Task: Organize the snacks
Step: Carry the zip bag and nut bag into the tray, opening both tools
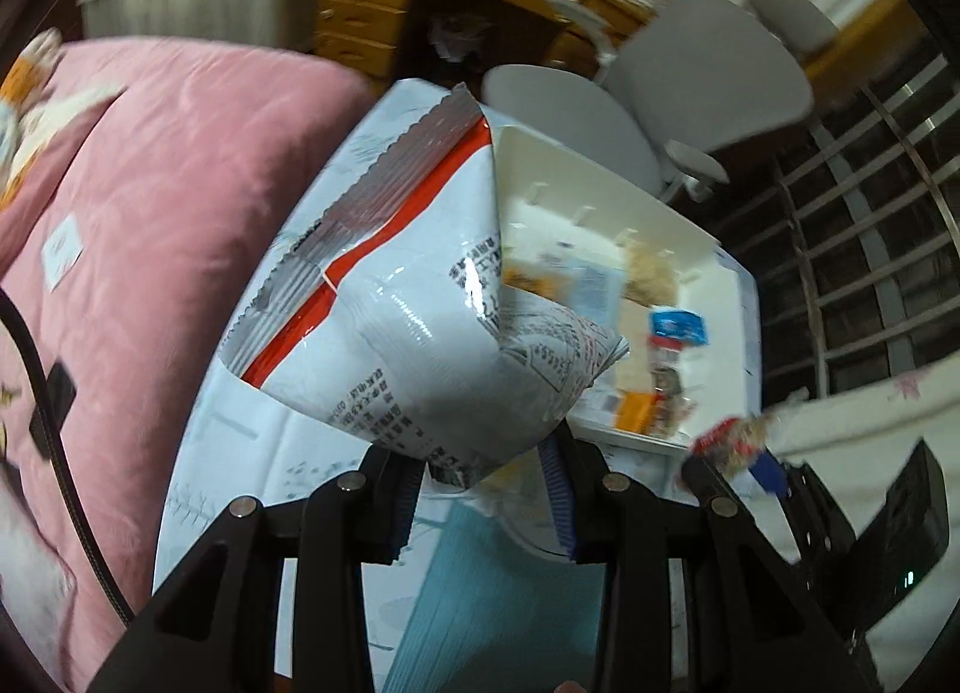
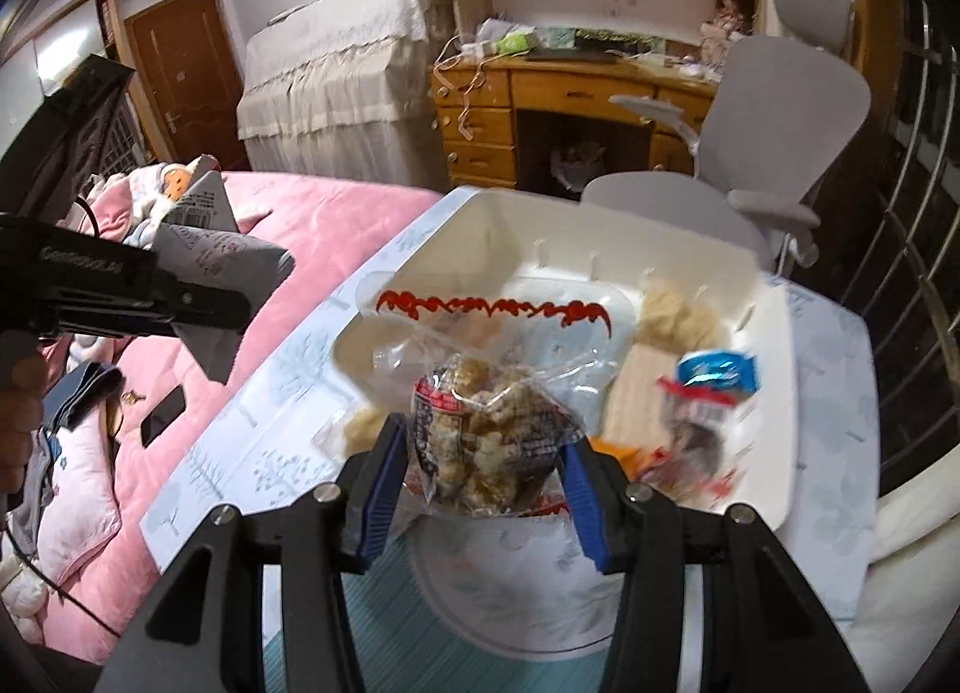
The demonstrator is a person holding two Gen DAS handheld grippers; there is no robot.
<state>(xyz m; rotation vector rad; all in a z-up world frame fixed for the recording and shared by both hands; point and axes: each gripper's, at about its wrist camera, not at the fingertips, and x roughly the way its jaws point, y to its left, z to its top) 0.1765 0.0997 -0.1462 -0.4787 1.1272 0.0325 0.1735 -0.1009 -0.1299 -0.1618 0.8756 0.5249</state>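
My left gripper (image 1: 483, 492) is shut on a large white snack bag with a red stripe (image 1: 414, 297) and holds it up left of the white bin (image 1: 606, 183). The bag and left gripper also show in the right wrist view (image 2: 210, 249) at the left, above the pink bed. My right gripper (image 2: 480, 480) is shut on a clear bag of brown snacks (image 2: 492, 441) at the near edge of the white bin (image 2: 498, 237). The bin holds several snack packs, among them a blue-topped one (image 2: 714, 375).
The bin stands on a small table with a pale printed cloth (image 2: 288, 393). A pink bed (image 2: 180, 393) lies to the left. A grey office chair (image 2: 774, 141) and a wooden desk (image 2: 540, 93) stand behind. Metal bars (image 2: 918, 273) are at the right.
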